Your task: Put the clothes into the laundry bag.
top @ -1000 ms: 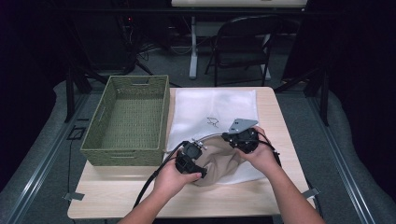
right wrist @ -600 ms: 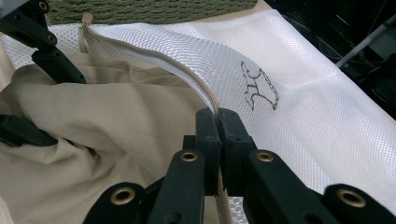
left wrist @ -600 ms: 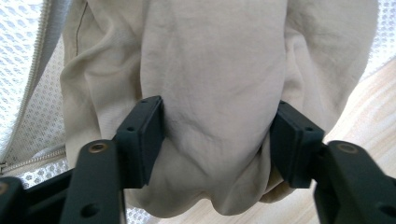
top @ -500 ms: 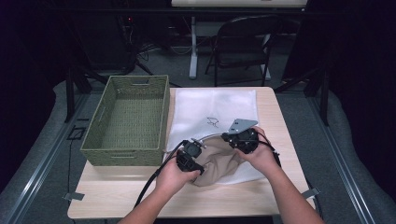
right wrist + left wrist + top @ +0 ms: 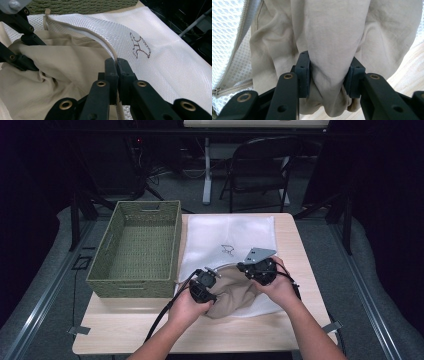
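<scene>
At the near edge of the table (image 5: 280, 330), the right gripper (image 5: 116, 62) pinches the mesh bag (image 5: 160, 65) zipper rim and should lift it high while the left gripper (image 5: 329, 75) (clamped on a bunched fold of the tan garment (image 5: 332, 32)) feeds that fold deeper inside.

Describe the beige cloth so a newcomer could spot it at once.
On the wooden table, right of the green basket, lies a white mesh bag. The beige cloth bulges from its near, open end, pinched by the left gripper: the one plain, crumpled tan thing.

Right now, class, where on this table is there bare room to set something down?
Free: the wood strip along the near table edge, left of the forearms, in front of the woven basket. The basket's floor is free too. Crowded: the white mesh laundry bag, beige garment and both grippers.
</scene>
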`<control>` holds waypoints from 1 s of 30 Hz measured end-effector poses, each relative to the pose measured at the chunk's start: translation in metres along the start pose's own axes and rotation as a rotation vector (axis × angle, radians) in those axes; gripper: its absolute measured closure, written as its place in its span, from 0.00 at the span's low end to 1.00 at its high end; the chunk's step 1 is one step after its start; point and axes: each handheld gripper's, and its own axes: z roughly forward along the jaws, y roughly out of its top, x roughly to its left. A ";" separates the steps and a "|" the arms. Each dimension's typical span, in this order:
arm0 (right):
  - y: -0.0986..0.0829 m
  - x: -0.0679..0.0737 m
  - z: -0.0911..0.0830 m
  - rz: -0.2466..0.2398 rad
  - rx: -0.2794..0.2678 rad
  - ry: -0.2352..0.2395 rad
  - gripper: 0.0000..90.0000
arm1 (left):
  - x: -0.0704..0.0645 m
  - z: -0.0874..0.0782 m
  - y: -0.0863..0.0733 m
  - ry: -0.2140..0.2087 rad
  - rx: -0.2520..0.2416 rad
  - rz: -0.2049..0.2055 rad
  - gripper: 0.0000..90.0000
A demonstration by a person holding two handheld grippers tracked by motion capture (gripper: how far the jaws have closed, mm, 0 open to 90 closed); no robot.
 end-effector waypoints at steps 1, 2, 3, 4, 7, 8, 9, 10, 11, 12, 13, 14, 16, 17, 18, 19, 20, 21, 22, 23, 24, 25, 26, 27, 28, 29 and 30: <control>0.000 0.000 0.000 0.000 0.000 0.001 0.97 | 0.000 0.000 0.000 -0.001 -0.004 -0.005 0.71; 0.000 0.000 0.000 0.000 0.001 0.001 0.97 | 0.000 0.000 0.001 0.001 -0.013 -0.014 0.71; 0.000 0.000 0.000 0.001 -0.001 0.000 0.97 | 0.000 -0.001 0.001 0.002 -0.014 -0.014 0.72; 0.000 0.000 0.000 0.002 -0.002 0.000 0.97 | 0.000 -0.001 0.002 0.002 -0.017 -0.017 0.72; 0.000 0.000 0.000 0.002 -0.002 0.000 0.97 | 0.001 -0.001 0.005 -0.001 -0.029 -0.033 0.73; 0.000 0.000 0.000 0.001 0.001 0.001 0.97 | 0.001 -0.001 0.006 -0.002 -0.028 -0.035 0.73; 0.000 0.000 0.000 0.001 0.000 0.001 0.97 | 0.001 -0.001 0.007 -0.001 -0.027 -0.037 0.73; 0.000 0.001 0.000 0.006 -0.006 0.002 0.97 | 0.001 0.000 0.008 -0.002 -0.032 -0.045 0.73; 0.000 0.001 0.000 0.002 -0.001 -0.002 0.97 | 0.001 0.000 0.009 -0.001 -0.031 -0.049 0.73; 0.000 0.001 0.000 0.003 -0.003 -0.001 0.97 | 0.002 0.000 0.010 -0.002 -0.029 -0.049 0.73; 0.000 0.001 0.000 0.004 -0.004 -0.003 0.97 | 0.002 0.001 0.011 0.001 -0.036 -0.056 0.73; 0.000 0.001 0.000 0.003 -0.005 -0.002 0.97 | 0.003 0.001 0.013 0.000 -0.035 -0.051 0.73; 0.001 0.001 -0.001 0.000 -0.001 -0.002 0.97 | 0.002 0.002 0.015 0.003 -0.045 -0.064 0.73; 0.001 0.001 -0.001 -0.001 -0.002 -0.002 0.97 | 0.002 0.003 0.016 0.003 -0.042 -0.069 0.73; 0.001 0.002 -0.001 -0.001 -0.001 -0.002 0.97 | 0.002 0.003 0.017 0.002 -0.047 -0.074 0.73; 0.001 0.002 -0.001 -0.002 -0.001 -0.003 0.97 | 0.003 0.003 0.018 0.003 -0.041 -0.073 0.73; 0.001 0.002 -0.001 0.000 -0.004 0.000 0.97 | 0.003 0.004 0.020 0.007 -0.048 -0.078 0.73; 0.001 0.002 -0.001 0.001 -0.004 0.000 0.97 | 0.003 0.005 0.021 0.004 -0.045 -0.084 0.73; 0.001 0.002 -0.001 0.000 -0.005 -0.001 0.97 | 0.003 0.005 0.022 0.009 -0.046 -0.079 0.73; 0.001 0.002 -0.001 -0.001 -0.003 -0.002 0.97 | 0.004 0.006 0.023 0.008 -0.046 -0.083 0.73; 0.001 0.002 -0.001 -0.001 -0.004 -0.002 0.97 | 0.004 0.006 0.025 0.007 -0.046 -0.089 0.73; 0.001 0.003 -0.001 -0.002 -0.004 -0.002 0.97 | 0.005 0.007 0.026 0.010 -0.048 -0.089 0.73; 0.001 0.003 -0.001 0.001 -0.008 -0.001 0.97 | 0.005 0.007 0.027 0.010 -0.047 -0.091 0.73; 0.001 0.003 -0.001 -0.003 -0.004 -0.003 0.97 | 0.006 0.008 0.028 0.010 -0.050 -0.097 0.73; 0.001 0.003 -0.001 -0.004 -0.003 -0.002 0.97 | 0.006 0.009 0.028 0.014 -0.052 -0.101 0.73; 0.002 0.003 -0.001 -0.003 -0.006 0.000 0.97 | 0.006 0.009 0.029 0.014 -0.052 -0.102 0.73; 0.002 0.003 -0.001 -0.004 -0.006 0.000 0.97 | 0.006 0.010 0.030 0.016 -0.052 -0.102 0.73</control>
